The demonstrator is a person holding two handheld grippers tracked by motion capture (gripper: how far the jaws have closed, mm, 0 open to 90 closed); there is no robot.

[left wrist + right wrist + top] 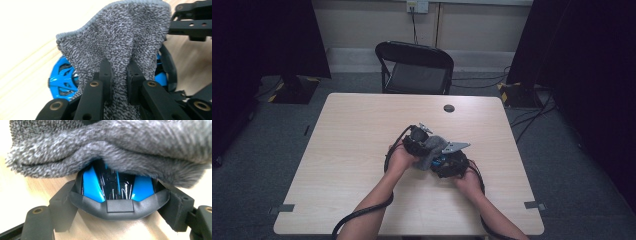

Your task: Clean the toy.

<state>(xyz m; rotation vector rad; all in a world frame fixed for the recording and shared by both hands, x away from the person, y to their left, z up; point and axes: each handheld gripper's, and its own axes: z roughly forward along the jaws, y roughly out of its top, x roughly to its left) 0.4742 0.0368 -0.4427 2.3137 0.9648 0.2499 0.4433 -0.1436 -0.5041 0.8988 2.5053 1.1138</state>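
Left gripper [118, 75] pinches one grey cloth [117, 35]; right gripper [120, 207] clasps one blue-black object [117, 187].

A lab or recording room rather than a home. A plain pale wooden desk [362, 150] stands alone on grey carpet [262, 150], with tape marks at its near corners. Black curtains [262, 35] hang on both sides, their stand bases marked with yellow-black hazard tape [507, 92]. Cables [532, 117] trail over the floor to a wall socket [417, 6]. A black folding chair [414, 67] waits behind the desk.
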